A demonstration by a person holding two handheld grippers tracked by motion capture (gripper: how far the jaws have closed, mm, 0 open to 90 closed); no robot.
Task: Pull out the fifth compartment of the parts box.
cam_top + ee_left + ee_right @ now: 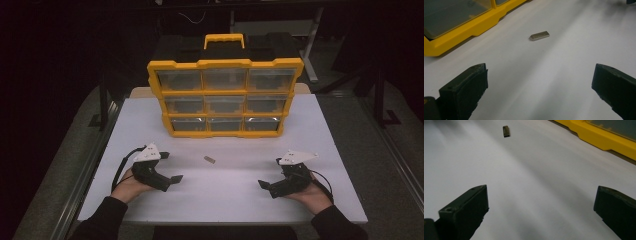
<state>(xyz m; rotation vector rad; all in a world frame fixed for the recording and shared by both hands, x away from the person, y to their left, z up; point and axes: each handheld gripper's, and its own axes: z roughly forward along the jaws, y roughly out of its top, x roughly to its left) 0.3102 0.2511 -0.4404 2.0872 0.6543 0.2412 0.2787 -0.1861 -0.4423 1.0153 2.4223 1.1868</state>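
Metal piece [209, 159]: lies flat on my white counter [225, 195], between both grippers, near the yellow drawer box [225, 97].
Left gripper [170, 167]: wide open, holds nothing.
Right gripper [270, 175]: wide open, holds nothing.

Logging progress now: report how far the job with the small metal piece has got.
Done: nothing visible. The metal piece lies loose on the table, before the yellow organizer, whose drawers look shut. In hand: left gripper and right gripper open, empty. Left: picking it up.

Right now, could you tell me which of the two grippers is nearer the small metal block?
The left gripper; the block lies left of the table's middle, farther from the right gripper.
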